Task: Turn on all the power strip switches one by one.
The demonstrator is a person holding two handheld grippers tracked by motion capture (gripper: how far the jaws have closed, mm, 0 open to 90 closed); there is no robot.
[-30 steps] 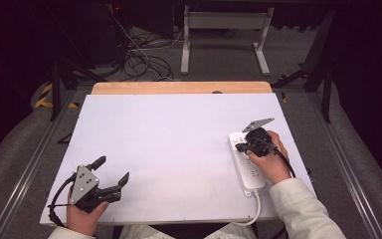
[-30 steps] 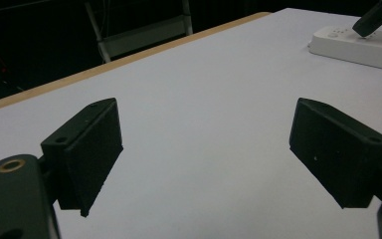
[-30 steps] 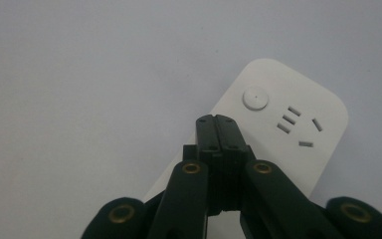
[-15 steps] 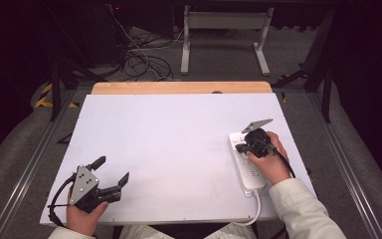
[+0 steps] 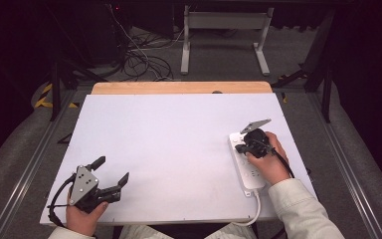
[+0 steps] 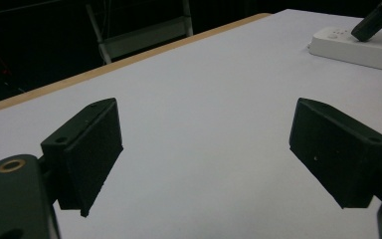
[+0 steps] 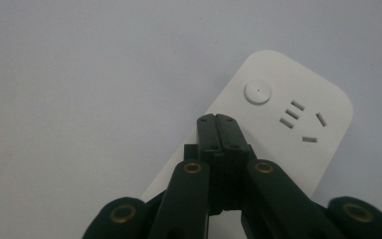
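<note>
A white power strip (image 5: pixel 246 164) lies at the right of the white table (image 5: pixel 179 134), its cable running off the near edge. My right gripper (image 5: pixel 238 147) hovers over the strip's far end, jaws shut with nothing between them. In the right gripper view the closed tips (image 7: pixel 218 121) sit just short of the round button (image 7: pixel 257 92) on the power strip (image 7: pixel 298 124). My left gripper (image 5: pixel 112 172) rests at the near left of the table, jaws wide open and empty. In the left gripper view its pads (image 6: pixel 87 149) frame bare table, with the power strip (image 6: pixel 363 47) far off at the upper right.
A wooden strip (image 5: pixel 179 87) runs along the table's far edge. Beyond it are a grey metal stand (image 5: pixel 224 30) and tangled cables (image 5: pixel 139 59) on the floor. Metal rails (image 5: pixel 25 164) flank both sides of the table.
</note>
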